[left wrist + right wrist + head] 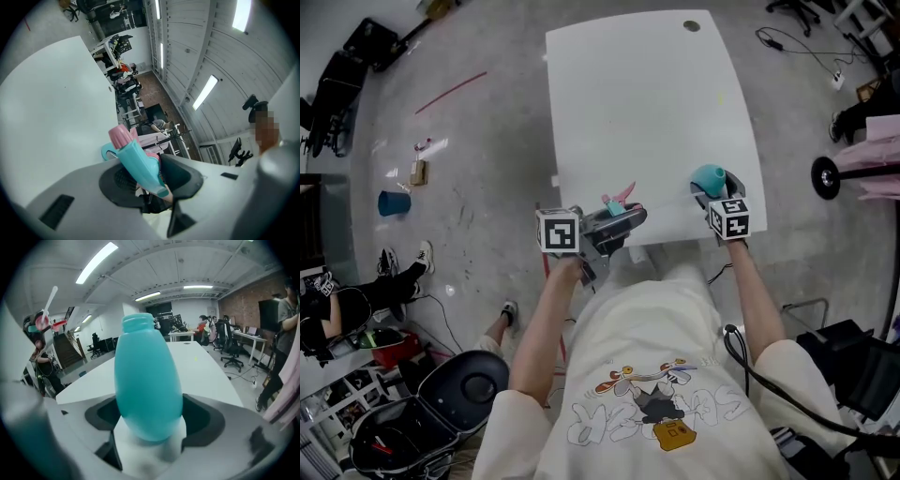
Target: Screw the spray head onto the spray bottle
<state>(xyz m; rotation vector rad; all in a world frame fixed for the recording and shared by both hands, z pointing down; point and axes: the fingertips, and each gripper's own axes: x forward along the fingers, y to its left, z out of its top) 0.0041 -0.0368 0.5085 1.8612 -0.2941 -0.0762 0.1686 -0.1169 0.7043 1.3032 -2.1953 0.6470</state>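
Observation:
A teal spray bottle (709, 178) stands upright with a bare threaded neck at the near right edge of the white table (637, 112). My right gripper (710, 192) is open around its lower body; in the right gripper view the bottle (147, 380) fills the gap between the jaws of the gripper (149, 420), resting on the tabletop. My left gripper (623, 214) hovers at the near table edge, shut on a teal spray head (617, 202) with a pink nozzle. In the left gripper view the spray head (138, 161) sits tilted in the gripper (150, 180), nozzle pointing away.
The table has a round cable hole (691, 26) at its far end. On the floor to the left are a blue cup (394, 202) and a seated person's legs (403, 277). A black chair (459, 389) stands near my left side.

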